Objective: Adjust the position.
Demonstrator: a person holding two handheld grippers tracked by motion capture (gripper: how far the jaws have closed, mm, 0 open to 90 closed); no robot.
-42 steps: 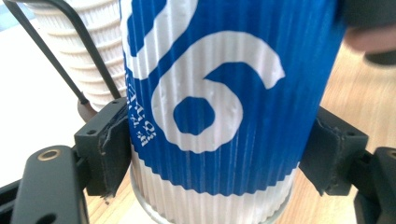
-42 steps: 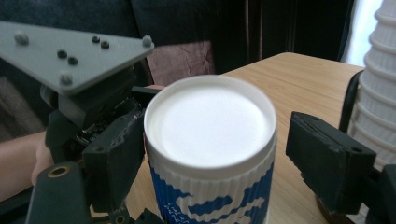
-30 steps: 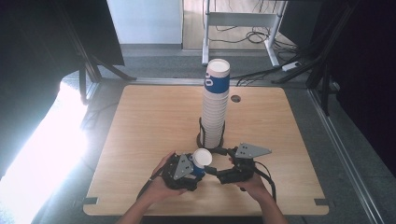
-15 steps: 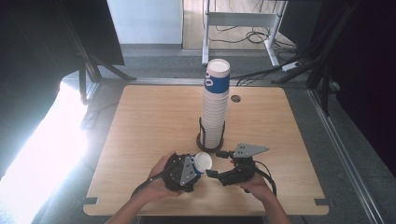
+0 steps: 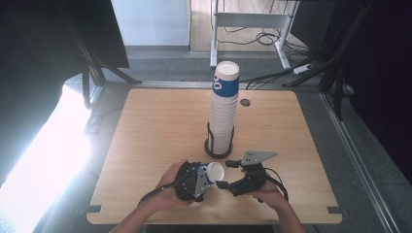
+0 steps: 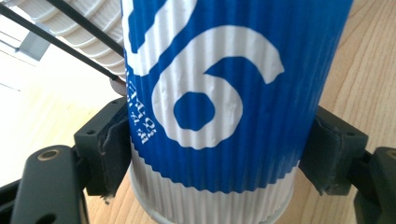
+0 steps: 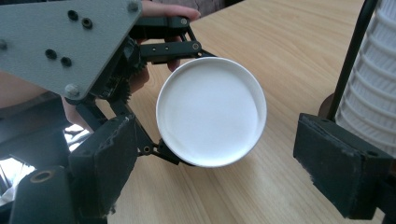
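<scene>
A blue-and-white ribbed paper cup lies on its side near the table's front edge, and my left gripper is shut on it. In the left gripper view both pads press the cup at its sides. The cup's round white end faces my right gripper. That gripper is open. Its jaws have just been opening and stand apart on either side of the cup's end, without touching it.
A tall stack of the same cups stands in a black wire holder just behind both grippers, close to the right jaw. A cable hole lies farther back. Bare wood spreads left and right.
The right gripper's jaws stand wider apart than before. The left gripper with the cup has shifted slightly toward the table's front edge.
</scene>
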